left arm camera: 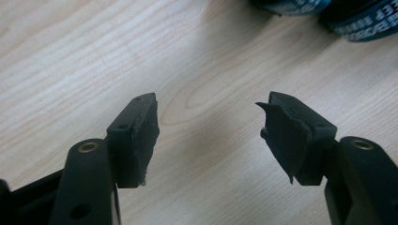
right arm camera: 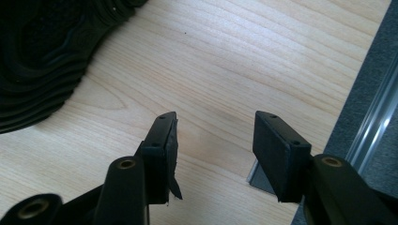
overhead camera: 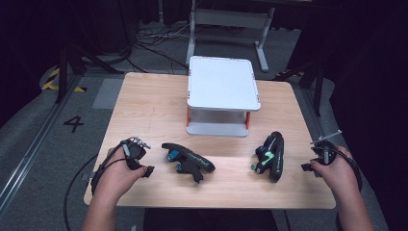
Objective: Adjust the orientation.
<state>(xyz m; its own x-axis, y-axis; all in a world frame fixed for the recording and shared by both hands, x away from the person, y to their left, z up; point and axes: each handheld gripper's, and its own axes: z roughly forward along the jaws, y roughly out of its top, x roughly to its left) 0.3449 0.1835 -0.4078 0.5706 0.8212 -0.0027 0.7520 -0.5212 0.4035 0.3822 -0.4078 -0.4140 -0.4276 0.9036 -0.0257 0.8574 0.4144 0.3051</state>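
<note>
Two black shoes with teal accents lie on the wooden table [overhead camera: 144,110]: the left shoe [overhead camera: 188,162] and the right shoe [overhead camera: 272,155], which rests on its side. My left gripper [overhead camera: 146,170] sits at the table's front left, just left of the left shoe. In the left gripper view it [left arm camera: 211,117] is open over bare wood, with a dark lettered shoe edge [left arm camera: 366,23] at the top right. My right gripper [overhead camera: 307,167] is at the front right edge. In the right gripper view it [right arm camera: 216,126] is open and empty, with a ridged shoe sole [right arm camera: 42,56] at the upper left.
A white two-level stand [overhead camera: 222,82] with orange posts occupies the table's far middle. Beyond the table are a metal frame leg [overhead camera: 262,48] and floor cables [overhead camera: 154,43]. The table's right edge and grey floor [right arm camera: 371,93] run close beside my right gripper.
</note>
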